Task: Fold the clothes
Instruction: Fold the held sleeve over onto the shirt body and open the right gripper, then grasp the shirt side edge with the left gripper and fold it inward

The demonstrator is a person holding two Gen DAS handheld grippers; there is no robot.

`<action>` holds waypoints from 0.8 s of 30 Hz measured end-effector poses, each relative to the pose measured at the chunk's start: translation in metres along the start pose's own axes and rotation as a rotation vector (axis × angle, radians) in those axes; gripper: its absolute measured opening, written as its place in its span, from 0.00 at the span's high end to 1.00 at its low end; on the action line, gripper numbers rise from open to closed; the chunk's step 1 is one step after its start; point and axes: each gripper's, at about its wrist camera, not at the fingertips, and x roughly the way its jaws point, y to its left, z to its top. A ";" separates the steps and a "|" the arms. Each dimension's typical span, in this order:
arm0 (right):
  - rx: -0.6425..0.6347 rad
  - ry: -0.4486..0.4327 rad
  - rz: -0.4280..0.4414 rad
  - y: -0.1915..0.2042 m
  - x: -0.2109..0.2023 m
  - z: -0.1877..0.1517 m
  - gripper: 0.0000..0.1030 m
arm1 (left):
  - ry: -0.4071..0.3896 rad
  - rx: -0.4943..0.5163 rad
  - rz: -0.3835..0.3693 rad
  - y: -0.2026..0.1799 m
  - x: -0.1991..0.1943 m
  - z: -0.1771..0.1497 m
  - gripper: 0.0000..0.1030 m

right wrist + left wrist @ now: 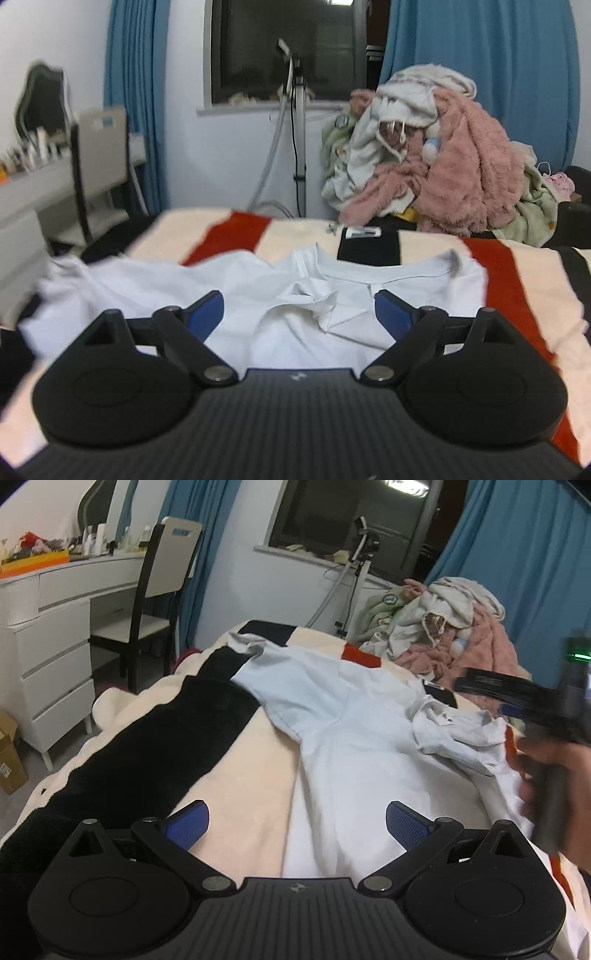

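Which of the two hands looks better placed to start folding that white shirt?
Probably the right. Its tongs stand open directly over the white shirt's rumpled collar. The left tongs, also open, straddle the shirt's edge and the striped blanket, nearer the hem.

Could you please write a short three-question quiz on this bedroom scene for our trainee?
1. True or false: the white shirt lies on the striped blanket.
2. Which is shut on cloth? A) left gripper B) right gripper C) neither
3. What colour are the curtains beside the window?

Key:
1. True: it lies spread on the blanket, collar at the far end.
2. C: both stand with jaws wide apart above the shirt, and no cloth is pinched.
3. Blue.
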 end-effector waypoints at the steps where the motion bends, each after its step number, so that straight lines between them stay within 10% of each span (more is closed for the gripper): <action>1: 0.004 -0.014 -0.002 -0.002 -0.023 -0.003 0.13 | -0.003 0.002 -0.007 -0.001 -0.003 0.000 0.00; 13: 0.136 -0.058 0.009 -0.040 -0.285 -0.105 0.12 | 0.006 0.095 -0.135 -0.033 -0.077 -0.020 0.00; 24: 0.280 -0.102 -0.045 -0.087 -0.370 -0.153 0.12 | 0.067 0.203 -0.290 -0.097 -0.118 -0.073 0.02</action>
